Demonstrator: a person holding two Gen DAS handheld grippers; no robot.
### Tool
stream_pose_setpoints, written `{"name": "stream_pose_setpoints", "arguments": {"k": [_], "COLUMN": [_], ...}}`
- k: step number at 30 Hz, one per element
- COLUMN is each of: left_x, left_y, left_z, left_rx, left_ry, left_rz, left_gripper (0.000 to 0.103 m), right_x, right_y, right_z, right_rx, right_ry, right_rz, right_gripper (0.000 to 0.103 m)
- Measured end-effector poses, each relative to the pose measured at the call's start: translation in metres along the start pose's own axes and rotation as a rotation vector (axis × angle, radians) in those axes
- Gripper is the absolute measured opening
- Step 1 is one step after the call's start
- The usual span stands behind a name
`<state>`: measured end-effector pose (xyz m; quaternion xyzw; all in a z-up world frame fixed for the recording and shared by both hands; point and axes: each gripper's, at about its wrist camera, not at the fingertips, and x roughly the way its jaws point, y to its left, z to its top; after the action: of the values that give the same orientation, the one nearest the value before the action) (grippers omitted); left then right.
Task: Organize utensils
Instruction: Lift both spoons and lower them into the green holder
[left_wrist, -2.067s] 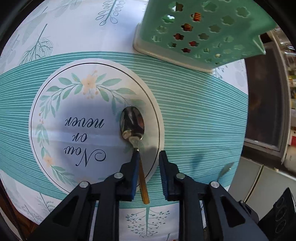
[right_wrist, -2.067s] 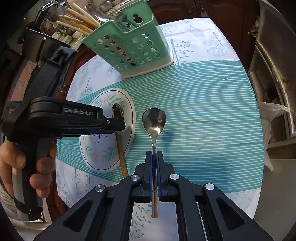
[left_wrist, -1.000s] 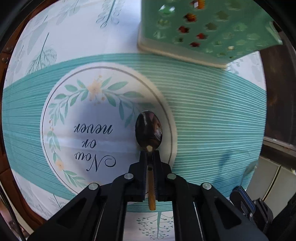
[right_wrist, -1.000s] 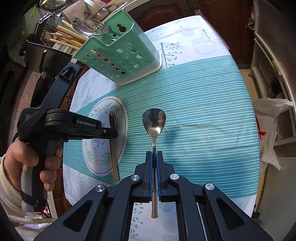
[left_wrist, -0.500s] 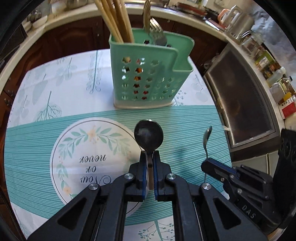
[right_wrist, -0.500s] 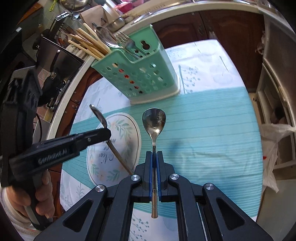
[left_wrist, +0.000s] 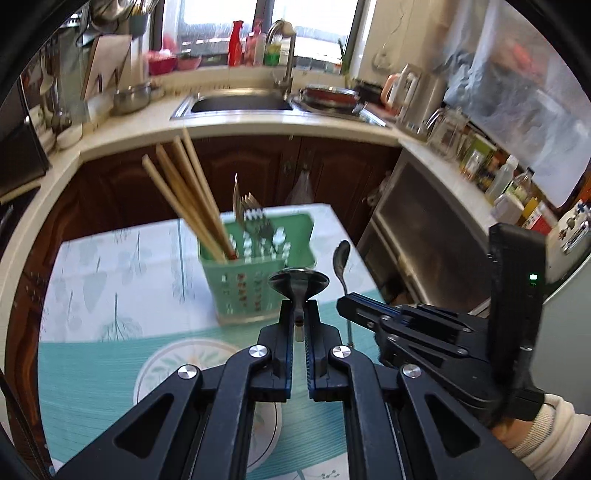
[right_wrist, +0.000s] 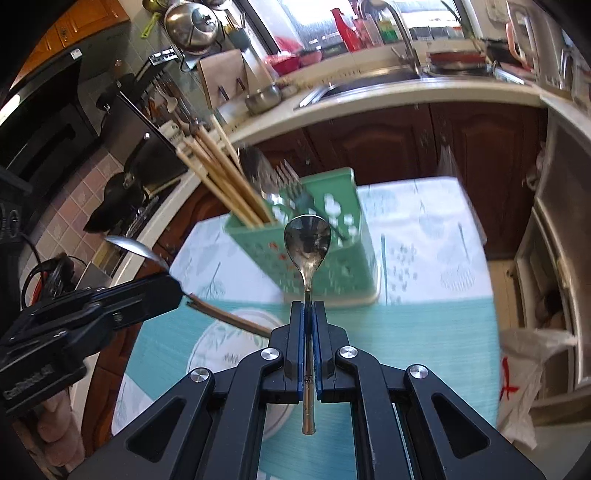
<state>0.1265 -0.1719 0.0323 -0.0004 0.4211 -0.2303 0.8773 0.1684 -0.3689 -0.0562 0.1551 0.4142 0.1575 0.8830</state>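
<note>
Left wrist view: the left tool (left_wrist: 298, 314) is clamped shut on the neck of a steel spoon (left_wrist: 298, 283), the bowl poking out just past the fingertips and seen nearly edge-on. To its right the right tool (left_wrist: 354, 301) comes in from the side, gripping a second spoon (left_wrist: 341, 258) whose bowl stands upright. Beyond both, on the far part of the bench (left_wrist: 110, 266), sits the green perforated utensil holder (left_wrist: 255, 284), already carrying chopsticks (left_wrist: 184, 199) and forks (left_wrist: 255, 218).

In the right wrist view, the right tool (right_wrist: 308, 310) is likewise closed tight on its spoon (right_wrist: 307, 243), holding it along the handle, with the handle's end sticking out behind the pads. The holder (right_wrist: 332, 254) lies straight ahead, behind the bowl.

Both spoons look light, rigid and smooth; polished metal is likely to slip or swivel between flat pads. A hold on the flat handle, close to the neck, should keep the bowl from swinging. Dropped handle-first into an open compartment, they would probably settle without trouble, clear of the fork tines.
</note>
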Motion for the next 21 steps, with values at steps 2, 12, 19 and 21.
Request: {"name": "stream_pose_setpoints", "arguments": {"k": [2,12,19,21], "left_x": [-0.012,-0.019,0.036,0.047], "left_y": [-0.003,-0.009,0.007,0.011], "left_z": [0.016,0.087,0.09,0.085], "left_rx": [0.016,0.067,0.053,0.053], "left_ry": [-0.039,-0.155,-0.073,-0.055], "left_rz": [-0.006,0.015,0.025,0.027], "left_gripper": [0.003,0.003,0.003,0.003], "right_x": [-0.005,-0.024,-0.009,-0.002], "right_y": [0.0,-0.001,-0.009,-0.011], "right_z": [0.014,0.09,0.122,0.127], "right_rx": [-0.005,-0.04,-0.076,-0.096], "right_ry": [-0.034,-0.231,-0.317,-0.34], "right_rz": [0.004,0.063,0.087,0.085], "right_gripper": [0.004,0.004,0.004,0.004]}}
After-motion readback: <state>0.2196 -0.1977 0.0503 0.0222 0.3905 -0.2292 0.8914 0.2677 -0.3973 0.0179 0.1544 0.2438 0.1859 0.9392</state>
